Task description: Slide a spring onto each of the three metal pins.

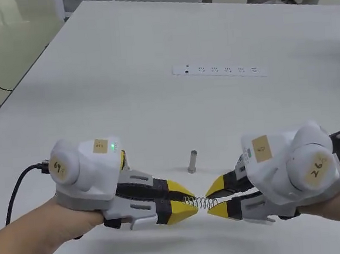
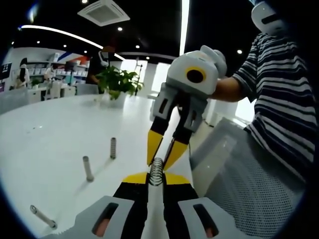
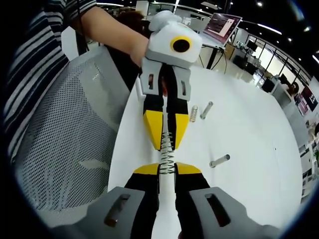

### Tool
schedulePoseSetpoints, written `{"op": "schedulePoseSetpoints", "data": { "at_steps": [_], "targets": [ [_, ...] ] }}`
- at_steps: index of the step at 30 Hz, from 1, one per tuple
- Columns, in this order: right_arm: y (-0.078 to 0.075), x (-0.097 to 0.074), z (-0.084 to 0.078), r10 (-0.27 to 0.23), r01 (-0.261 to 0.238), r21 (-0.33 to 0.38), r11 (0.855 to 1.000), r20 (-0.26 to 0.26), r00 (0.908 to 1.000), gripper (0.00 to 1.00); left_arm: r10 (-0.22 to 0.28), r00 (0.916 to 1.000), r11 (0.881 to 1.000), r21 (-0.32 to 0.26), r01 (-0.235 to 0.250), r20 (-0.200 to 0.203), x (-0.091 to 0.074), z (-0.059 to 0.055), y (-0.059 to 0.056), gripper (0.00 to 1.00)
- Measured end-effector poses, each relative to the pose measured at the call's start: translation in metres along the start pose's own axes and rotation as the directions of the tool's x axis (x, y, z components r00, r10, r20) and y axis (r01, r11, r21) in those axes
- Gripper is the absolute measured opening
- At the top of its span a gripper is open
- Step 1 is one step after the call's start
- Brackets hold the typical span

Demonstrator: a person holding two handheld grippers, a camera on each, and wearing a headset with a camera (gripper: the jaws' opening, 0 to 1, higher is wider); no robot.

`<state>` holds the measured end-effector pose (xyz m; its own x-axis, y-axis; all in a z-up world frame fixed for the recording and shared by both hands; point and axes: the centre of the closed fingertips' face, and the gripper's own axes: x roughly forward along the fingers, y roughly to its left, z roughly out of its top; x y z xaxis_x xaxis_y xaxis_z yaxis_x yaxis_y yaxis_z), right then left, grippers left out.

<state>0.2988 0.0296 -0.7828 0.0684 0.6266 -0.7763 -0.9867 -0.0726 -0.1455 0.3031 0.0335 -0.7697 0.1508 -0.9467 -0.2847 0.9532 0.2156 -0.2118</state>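
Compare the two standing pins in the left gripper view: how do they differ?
The farther pin looks ribbed, as if coils are wrapped around it; the nearer pin looks smooth and bare. The farther pin appears straight, the nearer pin slightly tilted, perhaps from the fisheye lens. Both stand free on the white table, apart.

A thin silver spring (image 1: 201, 203) hangs level in the air, stretched and pinched at both ends. Beside the spring: a near pin (image 3: 219, 161), then a bare pin (image 3: 206, 110) and a coil-wrapped pin (image 3: 194, 112) farther off.
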Motion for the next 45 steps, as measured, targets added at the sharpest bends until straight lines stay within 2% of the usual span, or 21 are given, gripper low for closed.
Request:
{"op": "schedulePoseSetpoints", "data": {
  "at_steps": [9, 13, 18, 23, 29, 36, 45],
  "targets": [
    [0.001, 0.0, -0.001, 0.002, -0.002, 0.012, 1.0, 0.011, 0.9999, 0.08, -0.012, 0.9999, 1.0, -0.003, 0.012, -0.004, 0.0, 0.0, -0.001, 0.02],
    [-0.001, -0.001, -0.003, -0.004, 0.003, 0.032, 0.999, 0.013, 0.9999, 0.16, -0.014, 0.9999, 1.0, -0.006, 0.014, -0.002, 0.0, 0.001, -0.001, 0.02],
    [0.003, 0.0, -0.01, 0.004, -0.004, 0.035, 0.999, 0.001, 1.0, 0.13, -0.014, 0.9999, 1.0, -0.004, 0.014, -0.006, 0.0, 0.0, -0.001, 0.02],
    [0.003, 0.0, -0.007, 0.001, -0.002, 0.038, 0.999, 0.023, 0.9997, 0.12, -0.019, 0.9998, 1.0, -0.005, 0.019, -0.007, 0.0, 0.0, -0.003, 0.02],
    [0.004, 0.0, -0.005, 0.005, -0.005, 0.016, 1.0, 0.025, 0.9997, 0.07, -0.019, 0.9998, 1.0, -0.005, 0.019, -0.009, 0.0, 0.0, -0.003, 0.02],
    [0.0, -0.011, 0.005, -0.003, 0.004, -0.023, 1.0, 0.041, 0.9992, 0.07, -0.016, 0.9997, 1.0, -0.007, 0.016, -0.017, -0.001, -0.003, -0.002, 0.02],
    [-0.003, -0.021, 0.032, 0.004, 0.0, -0.037, 0.999, 0.113, 0.9936, 0.07, -0.004, 0.9993, 1.0, 0.009, 0.004, -0.038, 0.0, -0.007, 0.001, 0.02]
  ]
}}
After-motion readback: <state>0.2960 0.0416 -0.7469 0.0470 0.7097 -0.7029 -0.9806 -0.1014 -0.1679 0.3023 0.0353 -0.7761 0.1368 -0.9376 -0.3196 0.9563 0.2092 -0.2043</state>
